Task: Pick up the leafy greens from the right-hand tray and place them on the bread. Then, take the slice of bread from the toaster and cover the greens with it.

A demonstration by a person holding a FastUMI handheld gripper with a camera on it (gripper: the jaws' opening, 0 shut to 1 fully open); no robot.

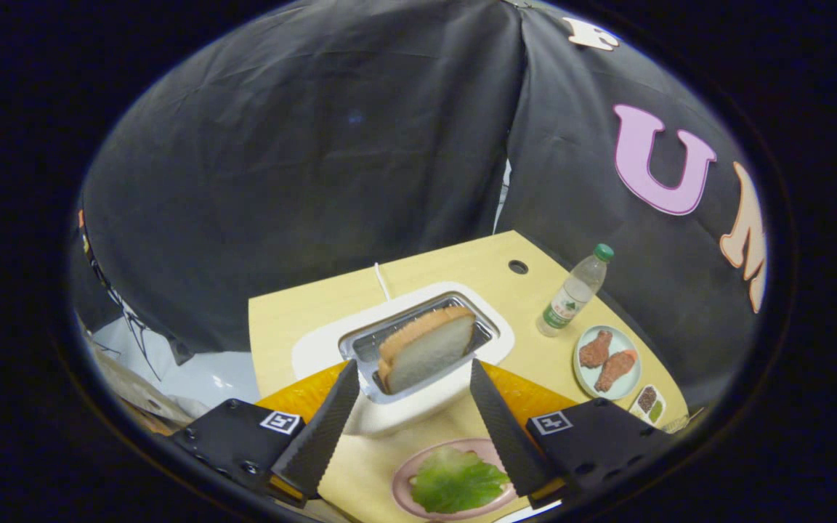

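We see the tongs [413,378] spread wide and holding nothing, their fingers [324,428] framing the toaster [317,349] from above. The toaster sits mid-desk [295,312], white with a metal slot, and a bread slice [426,349] stands up out of that slot, tilted, just ahead of the fingertips and between them. Nearer to us, below the toaster and between the fingers, a pink plate [407,472] carries the greens [458,481], which lie flat; whether bread lies under them we cannot tell. An orange mat [302,396] shows under the toaster's near side. Toward the desk's right edge stands a bottle [575,290] with a green cap, and next to it a pale plate [633,349] with two brown meat pieces [605,359]. By the right corner sits a small dish [649,405] with two compartments.
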